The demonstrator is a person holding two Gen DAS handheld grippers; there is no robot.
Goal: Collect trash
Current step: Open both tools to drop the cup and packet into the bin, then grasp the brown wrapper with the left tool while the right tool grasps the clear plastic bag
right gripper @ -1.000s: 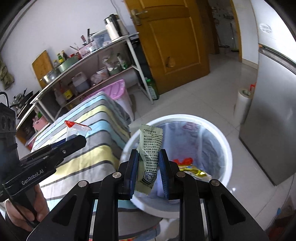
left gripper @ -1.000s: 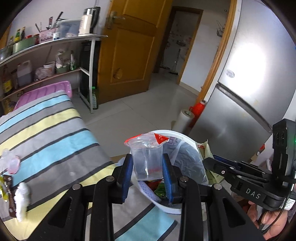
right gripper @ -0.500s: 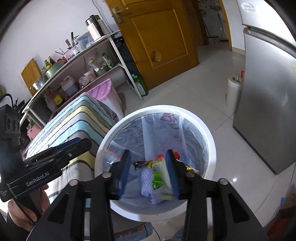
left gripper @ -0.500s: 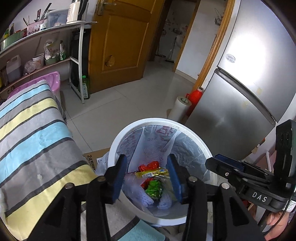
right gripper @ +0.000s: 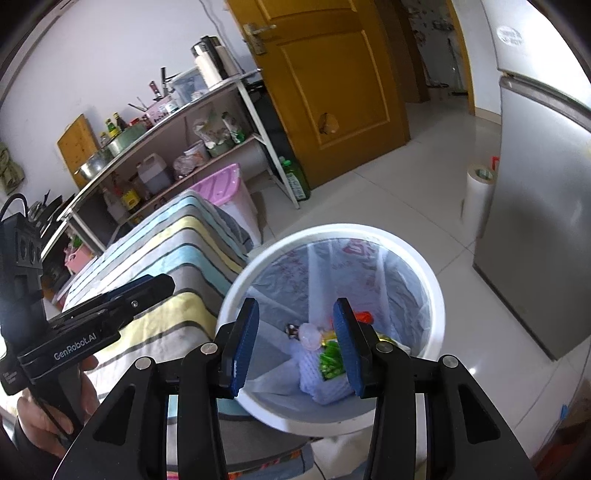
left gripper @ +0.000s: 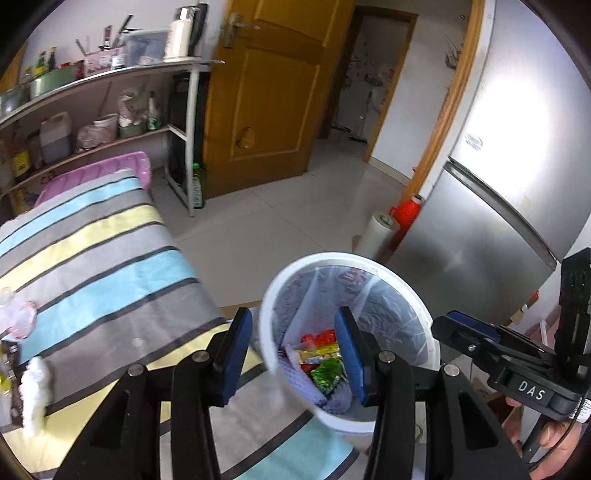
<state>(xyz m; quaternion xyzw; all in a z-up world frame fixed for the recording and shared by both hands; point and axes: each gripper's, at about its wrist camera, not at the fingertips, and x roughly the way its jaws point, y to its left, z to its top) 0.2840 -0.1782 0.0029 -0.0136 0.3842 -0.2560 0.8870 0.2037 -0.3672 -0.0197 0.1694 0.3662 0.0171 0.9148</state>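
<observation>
Left gripper [left gripper: 293,354], right gripper [right gripper: 295,343]: both spread, empty, above white lined trash bin [right gripper: 436,295] beside striped tablecloth's [left gripper: 96,258] edge.

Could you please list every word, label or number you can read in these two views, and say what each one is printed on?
"DAS": white letters on the right hand-held gripper, seen in the left wrist view.
"GenRobot.AI": on the left hand-held gripper, seen in the right wrist view.
Red print on the bin liner: too blurred to read.
Fridge sticker, shelf bottle labels and bin wrappers: too small to read.
</observation>
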